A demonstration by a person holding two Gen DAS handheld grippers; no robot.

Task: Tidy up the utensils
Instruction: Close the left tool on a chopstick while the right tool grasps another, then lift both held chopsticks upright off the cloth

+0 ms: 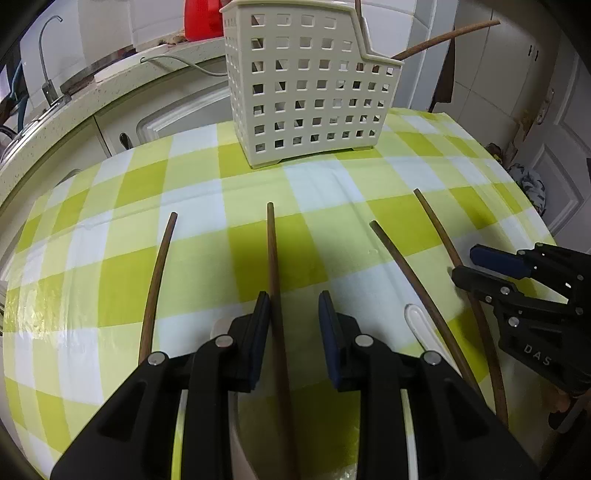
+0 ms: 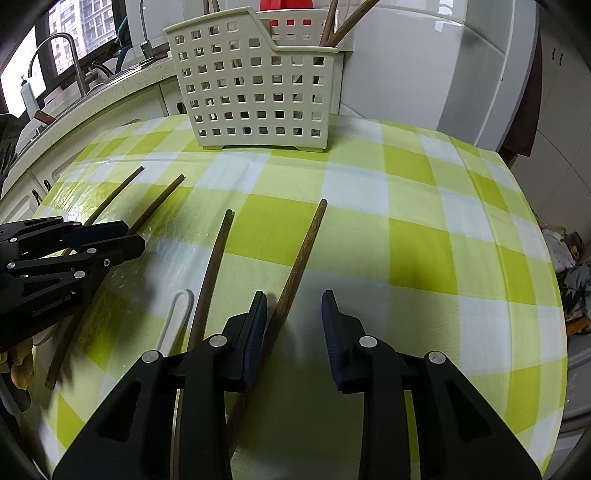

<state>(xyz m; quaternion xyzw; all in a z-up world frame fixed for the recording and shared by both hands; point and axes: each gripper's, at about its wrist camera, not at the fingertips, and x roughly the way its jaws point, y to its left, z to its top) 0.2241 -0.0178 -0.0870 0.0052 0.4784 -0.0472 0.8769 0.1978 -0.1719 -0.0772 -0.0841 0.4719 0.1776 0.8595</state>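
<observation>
Several brown wooden chopsticks lie on the green checked tablecloth point(image 1: 110, 280), ends pointing toward a cream slotted utensil basket point(image 1: 310, 99) at the table's far edge, which holds a few chopsticks point(image 2: 343, 26). My left gripper point(image 1: 295, 314) is open, with one chopstick point(image 1: 275, 277) between its fingers, against the left one. My right gripper point(image 2: 293, 314) is open, with another chopstick point(image 2: 301, 254) between its fingers, beside the left one. A white spoon handle point(image 1: 424, 328) lies between chopsticks. The right gripper shows in the left wrist view point(image 1: 480, 266); the left gripper shows in the right wrist view point(image 2: 118, 240).
A kitchen counter with a sink and faucet point(image 2: 70, 55) runs behind and left of the table. A red object point(image 1: 203, 18) stands behind the basket. A white appliance point(image 2: 461, 74) stands at the right. The rim of a white plate point(image 1: 236, 406) sits under my left gripper.
</observation>
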